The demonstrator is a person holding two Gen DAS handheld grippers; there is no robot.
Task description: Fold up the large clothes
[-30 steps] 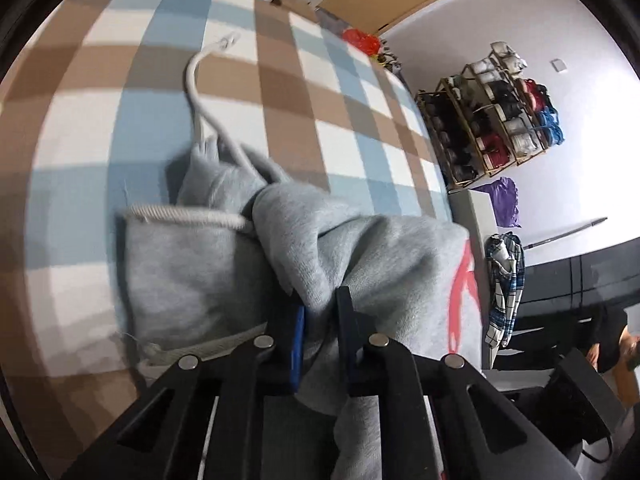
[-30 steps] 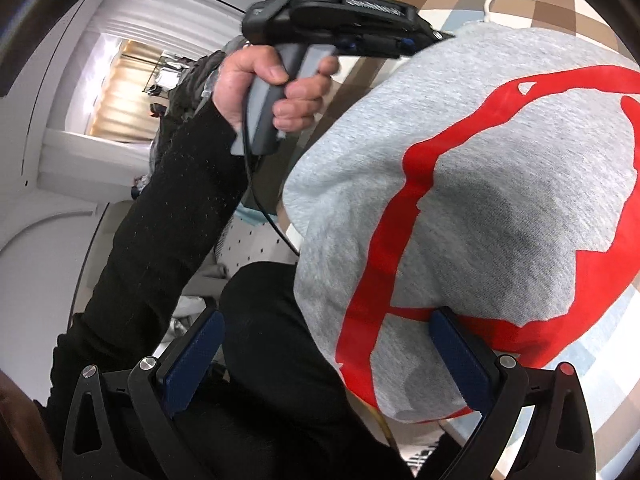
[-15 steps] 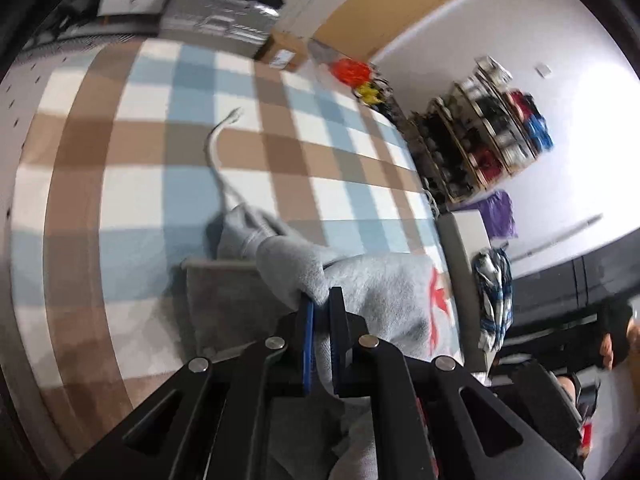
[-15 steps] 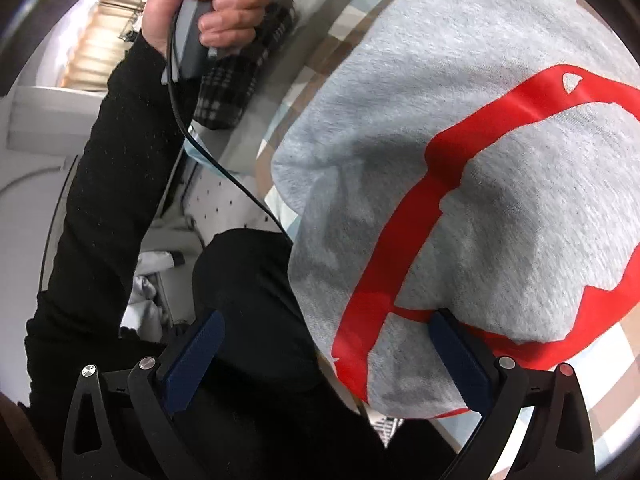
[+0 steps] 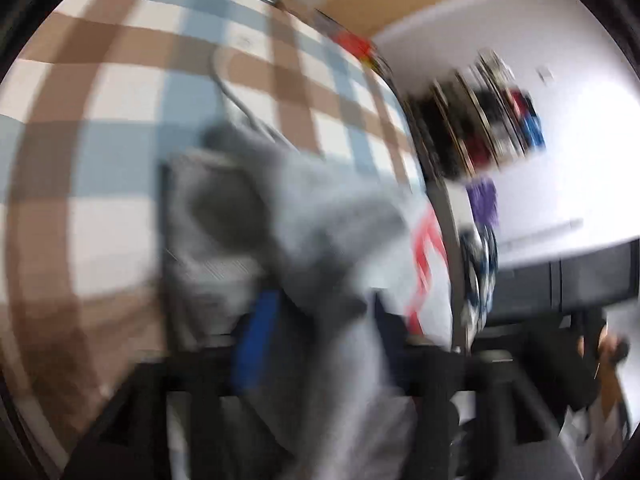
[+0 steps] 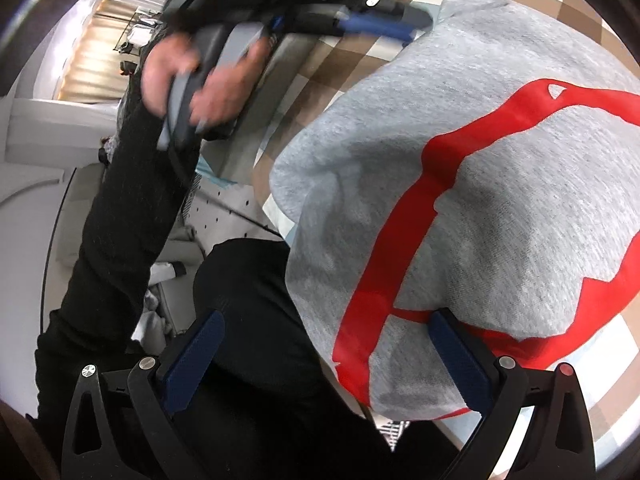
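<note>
A grey hoodie (image 6: 500,208) with a red print lies bunched on a checked cloth (image 6: 344,64); its lower edge hangs over the near edge. In the blurred left wrist view the hoodie (image 5: 304,216) fills the middle, its white drawstring (image 5: 236,100) trailing away. My left gripper (image 5: 316,312) has its jaws spread, with a fold of grey fabric lying between them. It also shows in the right wrist view (image 6: 384,26), held in a hand above the hoodie's far side. My right gripper (image 6: 328,344) is open, with its right pad (image 6: 460,360) against the hoodie's hanging edge.
The checked cloth (image 5: 120,92) spreads left and far. A shoe rack (image 5: 492,128) stands at the right wall, with a purple item (image 5: 484,200) and a plaid garment (image 5: 480,264) below it. The person's black sleeve (image 6: 120,208) and body (image 6: 248,320) fill the lower left of the right wrist view.
My left gripper's jaws have opened from being pinched on the grey fold and it has moved fast, down toward the table. My right gripper stays open in place.
</note>
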